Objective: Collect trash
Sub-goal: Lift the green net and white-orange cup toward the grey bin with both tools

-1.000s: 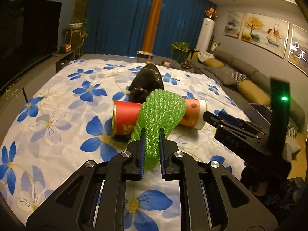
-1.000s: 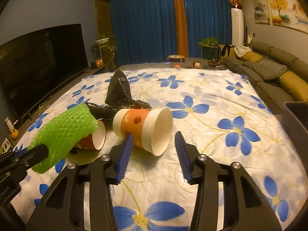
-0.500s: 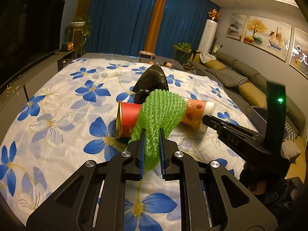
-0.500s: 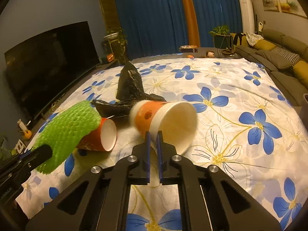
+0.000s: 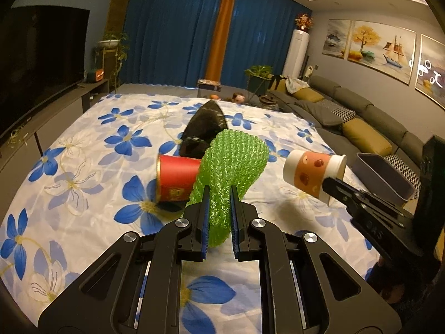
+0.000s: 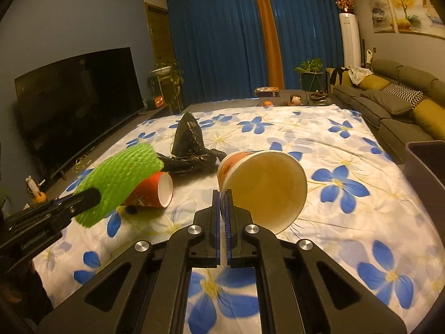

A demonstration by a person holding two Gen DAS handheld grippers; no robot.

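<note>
left gripper (image 5: pixel 219 194) clamps green foam net (image 5: pixel 233 164); right gripper (image 6: pixel 221 197) pinches orange cup (image 6: pixel 264 186).

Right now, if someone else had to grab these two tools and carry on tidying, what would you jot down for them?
Left tool: shut on the green foam net sleeve, held above the cloth.
Right tool: shut on the rim of the orange-and-white paper cup, lifted clear of the flowered cloth.
Still lying on the cloth: the red paper cup on its side and the crumpled black plastic bag.
The grey bin stands at the right edge. Nothing is dropped in yet; all four pieces remain.
</note>
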